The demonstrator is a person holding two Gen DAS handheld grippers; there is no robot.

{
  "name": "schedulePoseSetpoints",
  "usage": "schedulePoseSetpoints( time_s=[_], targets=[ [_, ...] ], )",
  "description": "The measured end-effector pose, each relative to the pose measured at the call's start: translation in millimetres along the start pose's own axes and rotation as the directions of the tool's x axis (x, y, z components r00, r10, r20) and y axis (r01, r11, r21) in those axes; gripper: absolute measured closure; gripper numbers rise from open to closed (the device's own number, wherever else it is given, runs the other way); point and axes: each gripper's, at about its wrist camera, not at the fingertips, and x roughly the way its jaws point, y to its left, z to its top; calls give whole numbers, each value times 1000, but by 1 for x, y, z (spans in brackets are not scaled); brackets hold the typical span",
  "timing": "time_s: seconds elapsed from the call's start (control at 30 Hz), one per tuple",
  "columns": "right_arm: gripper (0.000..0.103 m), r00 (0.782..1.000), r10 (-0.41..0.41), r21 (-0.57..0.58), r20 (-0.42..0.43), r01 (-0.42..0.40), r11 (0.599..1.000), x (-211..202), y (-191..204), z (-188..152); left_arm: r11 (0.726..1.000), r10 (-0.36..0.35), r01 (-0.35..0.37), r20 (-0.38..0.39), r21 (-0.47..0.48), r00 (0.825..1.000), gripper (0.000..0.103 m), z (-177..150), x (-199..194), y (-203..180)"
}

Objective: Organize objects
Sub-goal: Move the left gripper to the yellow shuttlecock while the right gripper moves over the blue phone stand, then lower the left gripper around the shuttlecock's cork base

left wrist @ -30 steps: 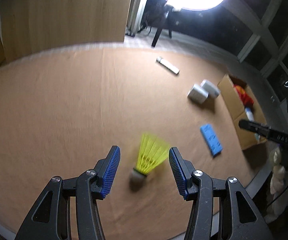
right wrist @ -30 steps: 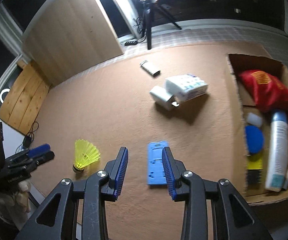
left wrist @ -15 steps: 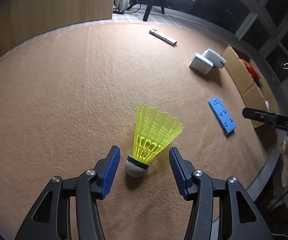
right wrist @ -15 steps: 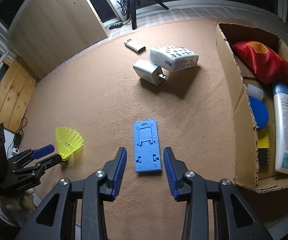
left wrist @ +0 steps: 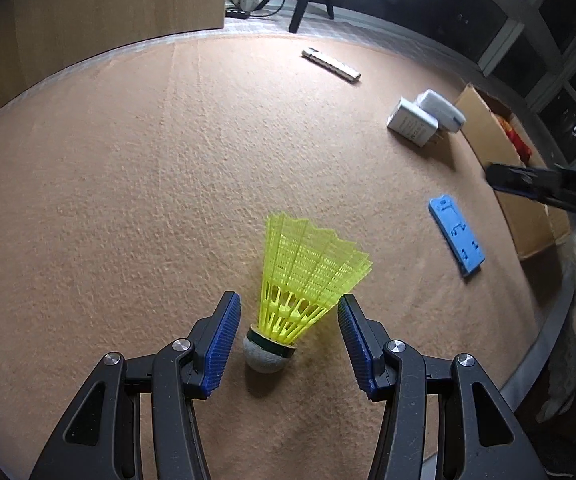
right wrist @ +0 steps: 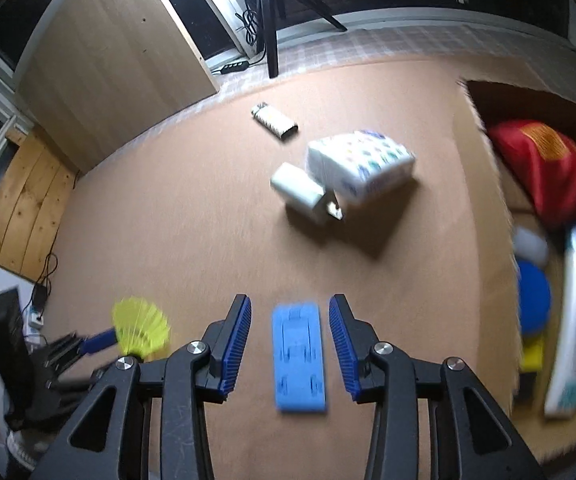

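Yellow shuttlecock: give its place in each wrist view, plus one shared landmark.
Left wrist: yellow shuttlecock lower centre, between the left gripper pads.
Right wrist: lower left, blurred, beside the other gripper.
Shared landmark: blue plastic stand on the brown mat.

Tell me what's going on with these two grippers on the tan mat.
A person is tidying loose items into an open cardboard box. The left gripper straddles a yellow plastic shuttlecock, jaws open, not yet gripping. The right gripper straddles a flat blue plastic stand, also open. Both items lie on the mat.
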Motion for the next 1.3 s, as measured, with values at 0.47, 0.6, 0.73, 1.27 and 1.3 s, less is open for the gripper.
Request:
schedulePoseSetpoints(
  time_s=[0.47, 0.6, 0.73, 1.27, 1.3],
  targets=[
    [66, 999, -37, 25, -5, 37, 999, 63, -15, 57, 996, 6, -2, 51, -84, 999, 48, 2, -33, 27],
    [66, 999, -44, 0, -17, 44, 999, 73, -6, 60, 995, 13, -9, 51, -96, 999, 48, 3, -33, 34],
    [65, 999, -1, -47, -32, -1, 999, 64, 9, 59, 996, 8, -4, 48, -91, 999, 48, 4, -30, 32],
    [64, 999, 40, -106, -32, -43, 993, 64, 30, 106, 994, -10, 17, 63, -110, 998, 48, -3, -34, 36],
    [64, 998, 35, -107, -45, -40, 993, 70, 29, 108, 994, -8, 15, 64, -113, 998, 48, -4, -34, 37]
  ],
)
